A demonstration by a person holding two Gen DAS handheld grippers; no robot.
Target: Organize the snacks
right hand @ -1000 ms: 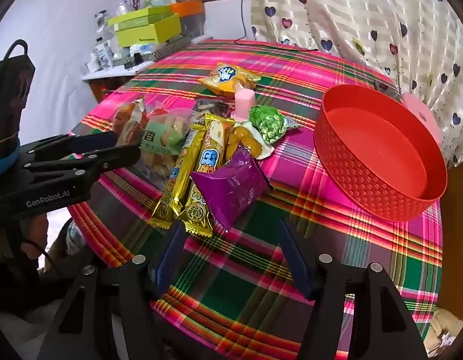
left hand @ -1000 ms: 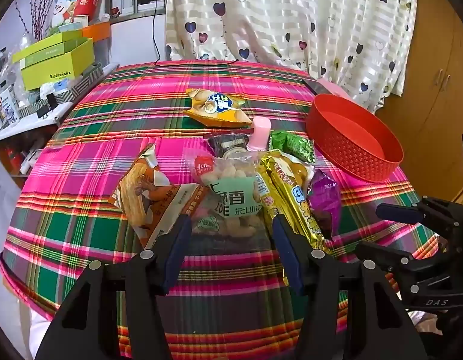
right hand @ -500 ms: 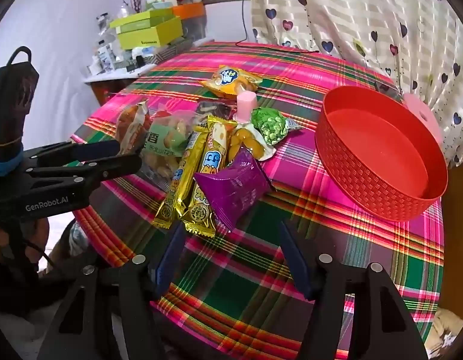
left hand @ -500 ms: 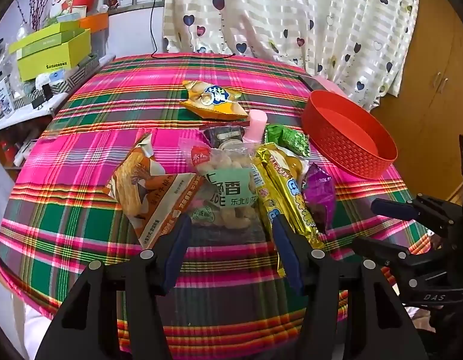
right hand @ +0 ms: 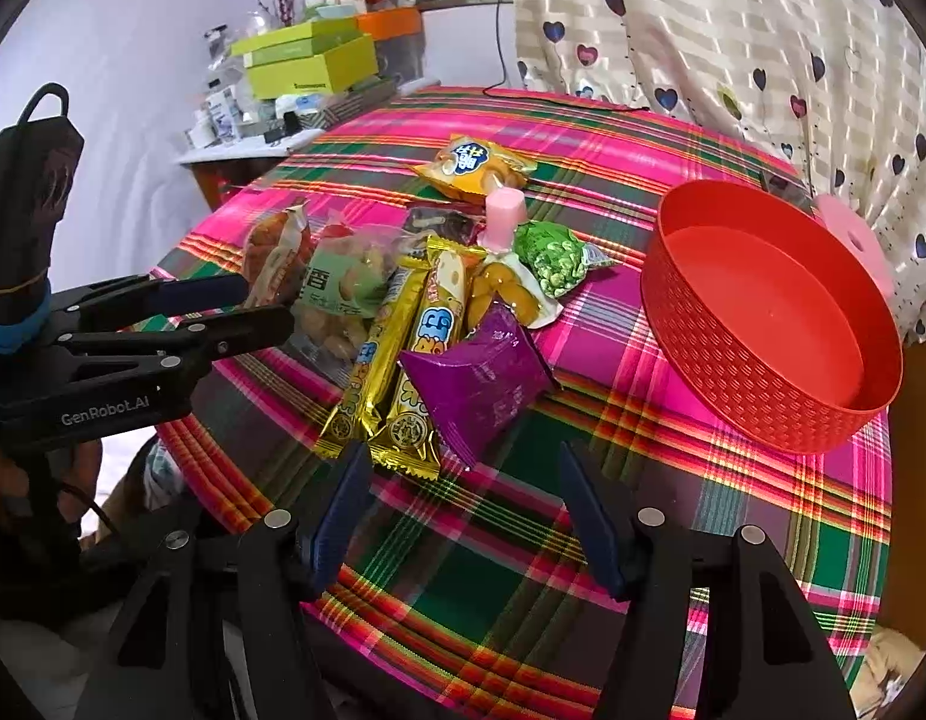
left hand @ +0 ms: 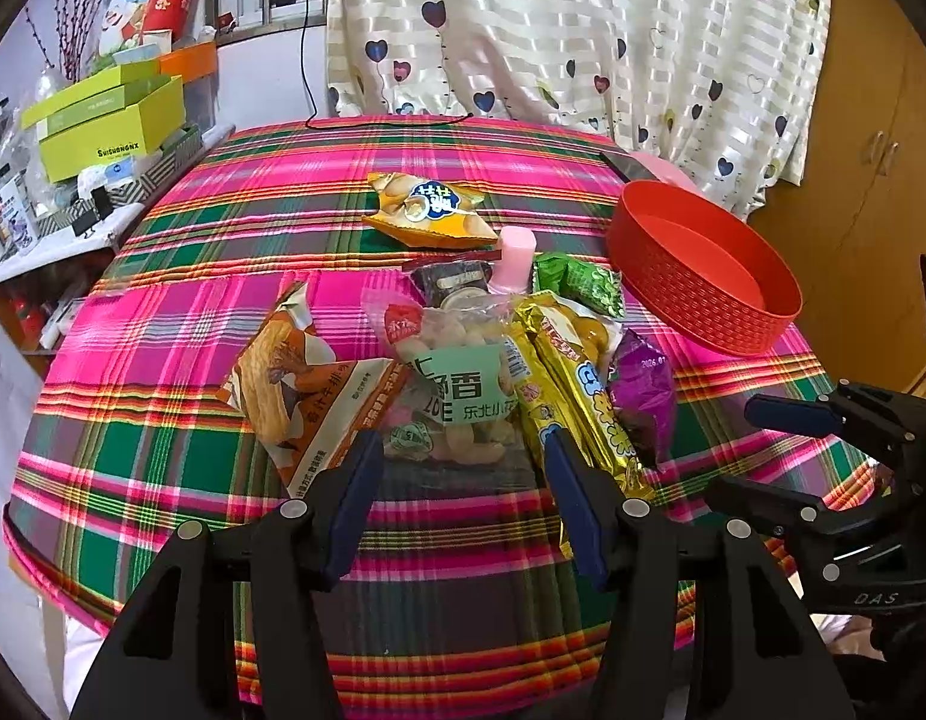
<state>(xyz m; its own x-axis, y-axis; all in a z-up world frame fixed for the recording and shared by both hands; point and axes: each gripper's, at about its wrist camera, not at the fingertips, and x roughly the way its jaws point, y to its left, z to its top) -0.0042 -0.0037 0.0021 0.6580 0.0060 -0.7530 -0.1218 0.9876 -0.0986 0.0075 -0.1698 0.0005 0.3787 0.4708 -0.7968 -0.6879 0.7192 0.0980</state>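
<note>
Hovering apart-fingered, both grippers [left hand: 463,468] [right hand: 463,480] face snacks [left hand: 457,384] beside red basket [left hand: 703,300].

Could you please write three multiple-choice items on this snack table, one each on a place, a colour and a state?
1. Where does the purple packet lie?
A. inside the red basket
B. on the tablecloth, at the near edge of the snack pile
C. on the side shelf

2. What colour is the small cup standing among the snacks?
A. pink
B. blue
C. black

3. What is in the red basket?
A. several packets
B. one packet
C. nothing

Answers:
1 B, it rests on the tablecloth beside the gold bars.
2 A, it is plainly pink.
3 C, its bare floor shows all over; both the left gripper and right gripper hold nothing.
</note>
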